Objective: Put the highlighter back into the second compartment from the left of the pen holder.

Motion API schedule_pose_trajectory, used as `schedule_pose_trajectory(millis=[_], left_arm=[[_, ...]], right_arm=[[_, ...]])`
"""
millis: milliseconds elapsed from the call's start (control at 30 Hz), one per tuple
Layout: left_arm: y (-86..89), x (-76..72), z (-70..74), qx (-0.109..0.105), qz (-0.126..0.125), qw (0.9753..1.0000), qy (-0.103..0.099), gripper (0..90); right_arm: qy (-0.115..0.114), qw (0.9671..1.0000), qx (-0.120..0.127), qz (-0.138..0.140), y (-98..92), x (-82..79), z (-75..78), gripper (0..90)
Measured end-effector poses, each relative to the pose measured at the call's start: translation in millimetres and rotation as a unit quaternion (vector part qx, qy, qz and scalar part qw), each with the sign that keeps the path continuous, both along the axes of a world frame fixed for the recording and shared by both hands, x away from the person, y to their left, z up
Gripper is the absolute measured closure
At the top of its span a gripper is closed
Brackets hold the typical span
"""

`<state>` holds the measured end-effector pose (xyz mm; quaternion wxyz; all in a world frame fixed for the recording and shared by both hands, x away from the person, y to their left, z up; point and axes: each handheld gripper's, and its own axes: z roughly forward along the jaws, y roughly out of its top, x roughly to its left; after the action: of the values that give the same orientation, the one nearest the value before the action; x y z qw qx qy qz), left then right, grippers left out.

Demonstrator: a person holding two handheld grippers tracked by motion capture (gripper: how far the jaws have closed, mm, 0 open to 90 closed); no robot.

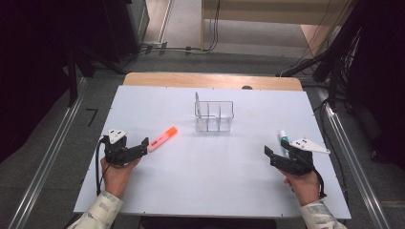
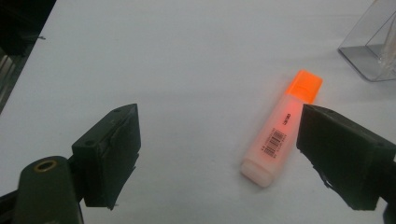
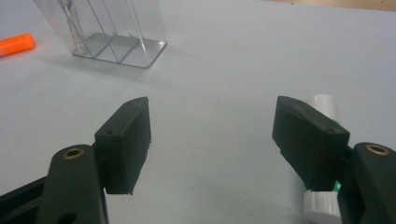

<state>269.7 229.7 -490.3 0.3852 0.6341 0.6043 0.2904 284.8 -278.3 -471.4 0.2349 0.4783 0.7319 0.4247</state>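
An orange highlighter (image 1: 162, 138) with a pale body lies on the white table (image 1: 210, 181), left of middle. My left gripper (image 1: 142, 148) rests on the table just behind it, open. In the left gripper view the highlighter (image 2: 280, 135) lies ahead between the jaws of the left gripper (image 2: 217, 140), close to the right-hand jaw and not held. My right gripper (image 1: 277, 155) sits open at the table's right. A white tube (image 1: 283, 139) with a green band lies beside it. In the right gripper view, the right gripper (image 3: 212, 121) holds nothing, and the tube (image 3: 324, 106) is partly hidden behind the right-hand jaw.
A clear plastic organizer (image 1: 214, 117) with several compartments stands upright at the table's middle back; it also appears in the gripper views (image 2: 373, 51) (image 3: 112, 28). A person's hands and light sleeves enter from the bottom. Dark stands and cables surround the table.
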Motion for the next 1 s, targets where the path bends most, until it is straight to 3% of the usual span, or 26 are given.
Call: schedule_pose_trajectory(millis=[433, 1000], left_arm=[[-5.1, 7.8, -0.8, -0.007, -0.009, 0.9999, -0.002, 14.3], [-8.2, 17.0, -3.3, -0.001, -0.023, 0.9997, -0.008, 14.4]], right_arm=[[0.002, 1.0000, 0.003, -0.001, -0.5, 0.1, 0.2, 26.4], [0.004, 1.0000, 0.003, -0.002, -0.1, 0.6, -0.3, 25.5]])
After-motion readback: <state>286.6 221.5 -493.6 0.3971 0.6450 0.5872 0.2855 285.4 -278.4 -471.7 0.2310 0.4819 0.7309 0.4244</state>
